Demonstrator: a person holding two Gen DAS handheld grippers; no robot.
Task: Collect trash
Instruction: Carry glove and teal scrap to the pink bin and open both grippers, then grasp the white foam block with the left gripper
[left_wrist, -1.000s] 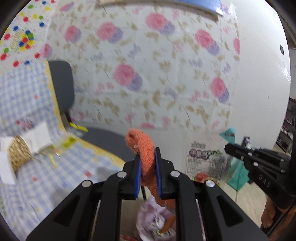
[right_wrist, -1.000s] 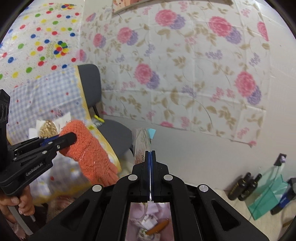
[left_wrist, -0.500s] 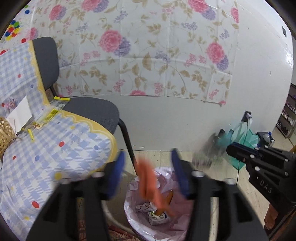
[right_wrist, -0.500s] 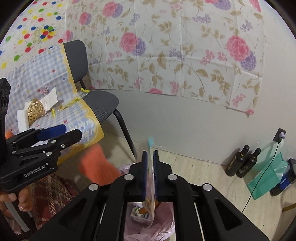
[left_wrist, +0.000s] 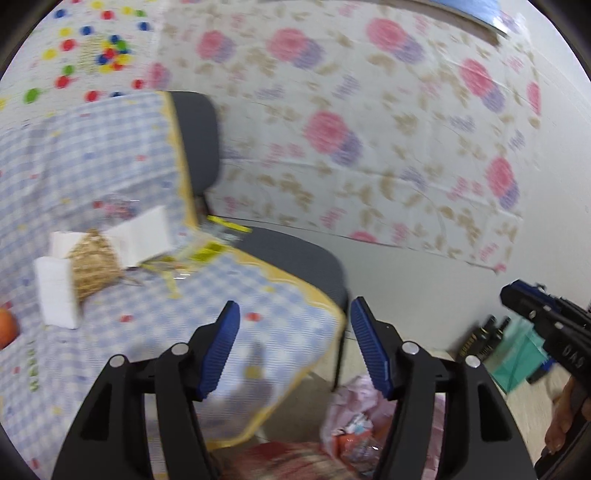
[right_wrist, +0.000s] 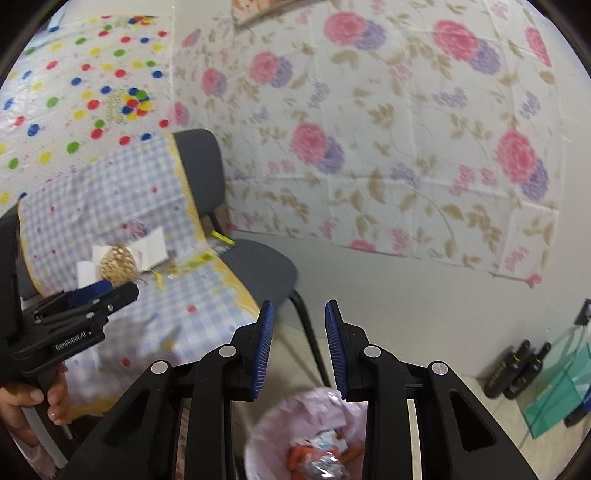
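A floral wall covering (right_wrist: 388, 155) fills the upper right of both views, with a dotted sheet (right_wrist: 85, 85) at the upper left. Below that, across the left half, a table under a blue checked cloth (left_wrist: 122, 280) with a yellow border reaches towards lower centre. A grey chair (right_wrist: 255, 266) stands just beside the table's far edge, its backrest upright against the wall.

At the bottom of the right wrist view, a bin with a pink liner (right_wrist: 314, 435) stands on the floor below the chair, holding trash (right_wrist: 321, 458): orange and shiny pieces, too blurred to name.

The left gripper (left_wrist: 295, 347) at lower centre has its jaws opening with nothing between them. The right gripper (right_wrist: 297, 347) is likewise opening, jaws apart and empty, directly above the bin.

On the cloth at centre left sit a woven straw object (left_wrist: 94, 266), white paper pieces (left_wrist: 55, 295) touching it, and yellow wrappers (left_wrist: 207, 254) near the table edge. Two dark bottles (right_wrist: 517, 369) stand by the wall at lower right
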